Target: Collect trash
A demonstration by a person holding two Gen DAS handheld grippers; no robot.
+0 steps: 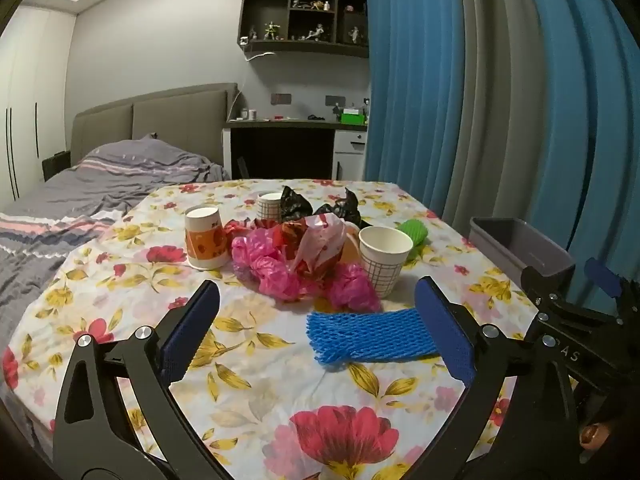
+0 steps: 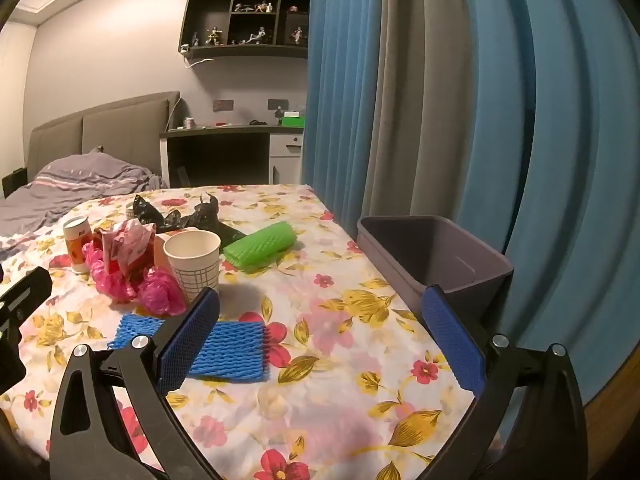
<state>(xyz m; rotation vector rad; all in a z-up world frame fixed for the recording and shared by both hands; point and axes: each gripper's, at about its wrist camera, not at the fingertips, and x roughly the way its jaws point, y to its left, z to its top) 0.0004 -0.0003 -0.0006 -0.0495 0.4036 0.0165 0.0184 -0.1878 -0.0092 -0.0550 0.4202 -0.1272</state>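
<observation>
Trash lies clustered on the floral tablecloth (image 1: 248, 364): from left to right in the left wrist view, an orange-printed paper cup standing upside down (image 1: 204, 238), a crumpled pink plastic bag (image 1: 276, 268) under a red-and-white plastic wrapper (image 1: 320, 240), crumpled black plastic bags (image 1: 298, 202) behind them, a white grid-patterned paper cup standing upright (image 1: 383, 260), and a green foam fruit net (image 1: 414, 233) partly hidden behind that cup. A flat blue foam fruit net (image 1: 370, 338) lies nearest the camera. The left gripper (image 1: 320, 334) is held low over the near table edge with its blue-padded jaws spread wide; nothing is between them, and the right pad overlaps the blue net's right end in the view, though contact cannot be confirmed. The right gripper (image 2: 320, 338) is likewise held low, jaws wide apart and empty, its left pad overlapping the blue net (image 2: 230, 350). The left wrist view alone shows a second grid-patterned paper cup (image 1: 269, 204) at the rear in full, along with the body of the right gripper at its right edge. The right wrist view alone shows the full length of the green net (image 2: 260, 246) and the interior of the grey rectangular plastic bin (image 2: 434, 258) standing at the table's right edge beside the blue and grey curtain (image 2: 440, 92).
</observation>
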